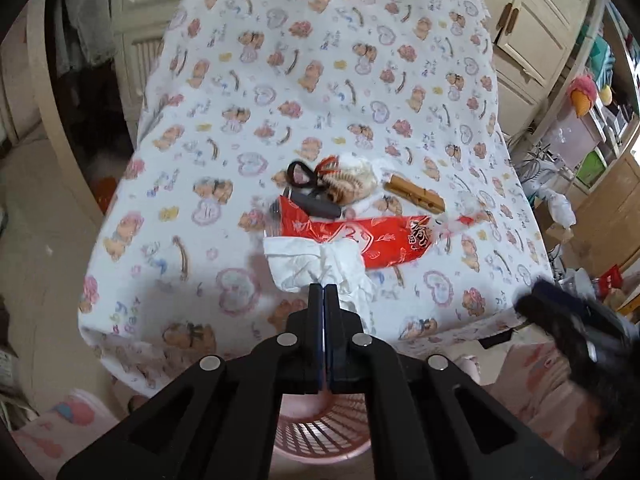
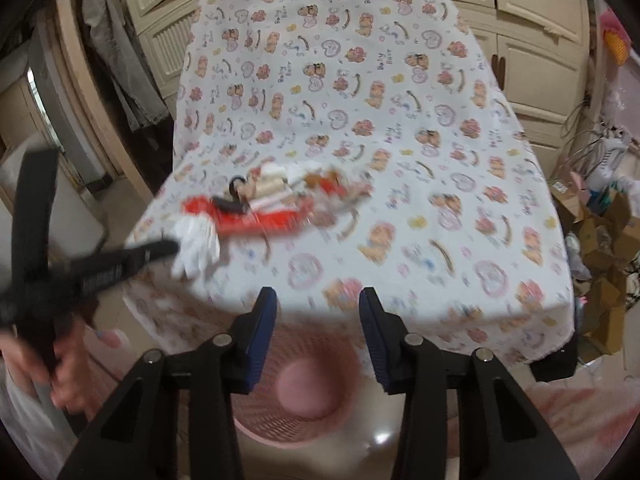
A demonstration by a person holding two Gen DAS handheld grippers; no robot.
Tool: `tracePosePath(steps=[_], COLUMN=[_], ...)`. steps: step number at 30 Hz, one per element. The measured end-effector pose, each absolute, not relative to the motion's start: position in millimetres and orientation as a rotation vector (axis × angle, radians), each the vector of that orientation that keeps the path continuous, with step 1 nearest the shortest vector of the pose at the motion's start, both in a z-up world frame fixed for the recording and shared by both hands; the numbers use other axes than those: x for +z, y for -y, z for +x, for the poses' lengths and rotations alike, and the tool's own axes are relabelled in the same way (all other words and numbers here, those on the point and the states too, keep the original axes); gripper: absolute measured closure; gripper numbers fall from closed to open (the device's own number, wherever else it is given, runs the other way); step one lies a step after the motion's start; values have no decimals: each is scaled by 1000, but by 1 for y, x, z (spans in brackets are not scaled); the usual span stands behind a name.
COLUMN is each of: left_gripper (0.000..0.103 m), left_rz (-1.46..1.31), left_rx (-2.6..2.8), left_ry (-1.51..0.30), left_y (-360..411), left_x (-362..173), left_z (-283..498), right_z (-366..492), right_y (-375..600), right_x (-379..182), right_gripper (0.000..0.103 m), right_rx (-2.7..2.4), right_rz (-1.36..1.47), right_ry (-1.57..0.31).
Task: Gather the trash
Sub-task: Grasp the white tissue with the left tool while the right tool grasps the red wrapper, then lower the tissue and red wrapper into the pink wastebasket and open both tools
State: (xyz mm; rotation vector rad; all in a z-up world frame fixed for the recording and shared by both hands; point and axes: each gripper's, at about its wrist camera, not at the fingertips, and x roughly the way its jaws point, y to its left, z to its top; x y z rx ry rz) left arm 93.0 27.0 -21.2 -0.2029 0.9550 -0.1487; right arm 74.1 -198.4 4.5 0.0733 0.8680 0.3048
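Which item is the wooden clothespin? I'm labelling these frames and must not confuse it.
On the cartoon-print tablecloth, find the small pile near the front edge. The wooden clothespin lies at its right end, just above the red wrapper: the only straight, tan wooden piece.

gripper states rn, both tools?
Left tool: shut on the white tissue, at the table's near edge.
Right tool: open, holding nothing, above the pink basket.

Left tool (image 1: 324, 294) clamped on white tissue (image 1: 316, 260); red wrapper (image 1: 360, 240) beyond it.
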Motion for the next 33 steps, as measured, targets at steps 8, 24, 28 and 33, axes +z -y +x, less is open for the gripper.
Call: tracePosePath(steps=[8, 24, 28, 33], left_gripper=[103, 103, 103, 103], left_rz=[-251, -259, -204, -177], left_rx=[-196, -248, -242, -237], left_ry=[-929, -885, -871, -998], left_y=[-39, -43, -33, -20], left_x=[-10, 9, 15, 17], left_z=[79, 53, 39, 41], right_z=[156, 110, 79, 49], right_y=[178, 196, 202, 207], right_x=[-13, 31, 48, 51], right_gripper=[50, 101, 101, 101], right_rx=[186, 200, 213, 212], right_rz=[131, 46, 28, 45], right_ry=[-933, -737, -687, -659])
